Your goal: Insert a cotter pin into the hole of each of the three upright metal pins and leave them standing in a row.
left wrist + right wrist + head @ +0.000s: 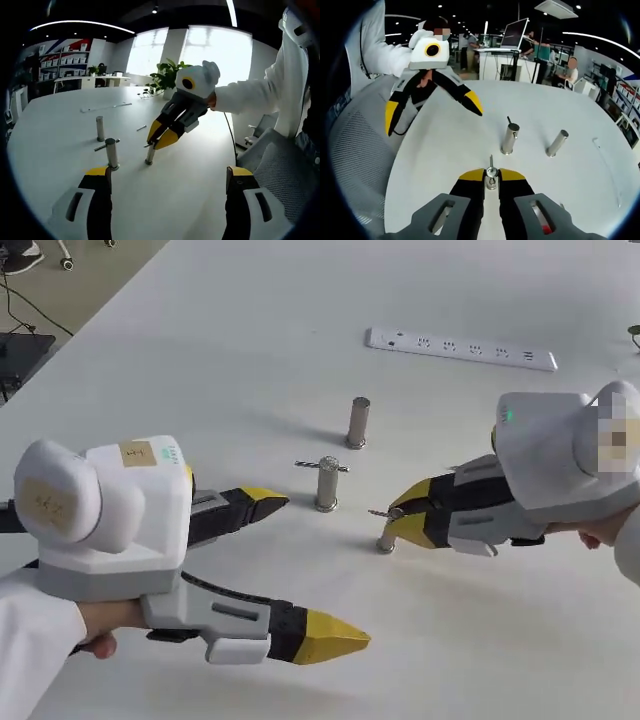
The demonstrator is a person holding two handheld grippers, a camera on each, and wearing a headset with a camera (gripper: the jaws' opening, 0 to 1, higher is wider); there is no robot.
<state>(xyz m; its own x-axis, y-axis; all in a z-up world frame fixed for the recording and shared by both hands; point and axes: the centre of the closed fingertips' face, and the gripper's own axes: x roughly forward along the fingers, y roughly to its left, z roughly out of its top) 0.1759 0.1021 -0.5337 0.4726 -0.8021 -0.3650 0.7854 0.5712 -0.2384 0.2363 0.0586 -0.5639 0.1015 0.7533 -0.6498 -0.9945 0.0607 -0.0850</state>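
The right gripper [392, 516] has its jaws drawn almost together, with just a narrow gap between the yellow tips. They are clamped on a cotter pin [491, 162], whose thin shank pokes out past the tips. The jaws sit right at the top of the nearest metal pin [385, 542], which stands upright on the white worktop [200, 360] with its upper end hidden behind the jaw tips in the head view. Whether the held cotter pin has entered that pin's hole cannot be told.

The left gripper [305, 570] has its jaws spread wide apart, holding nothing and touching nothing. Its upper tip points toward the middle metal pin [327, 486] but stays clear of it, and its lower tip hangs over bare worktop.

The middle metal pin stands upright with a second cotter pin [322, 466] lying crosswise through its top, sticking out on both sides. Beyond it the far metal pin [358, 423] also stands upright, its top bare. The three pins form a slanted row, each set apart from the next. A white power strip [460, 348] lies well beyond them.
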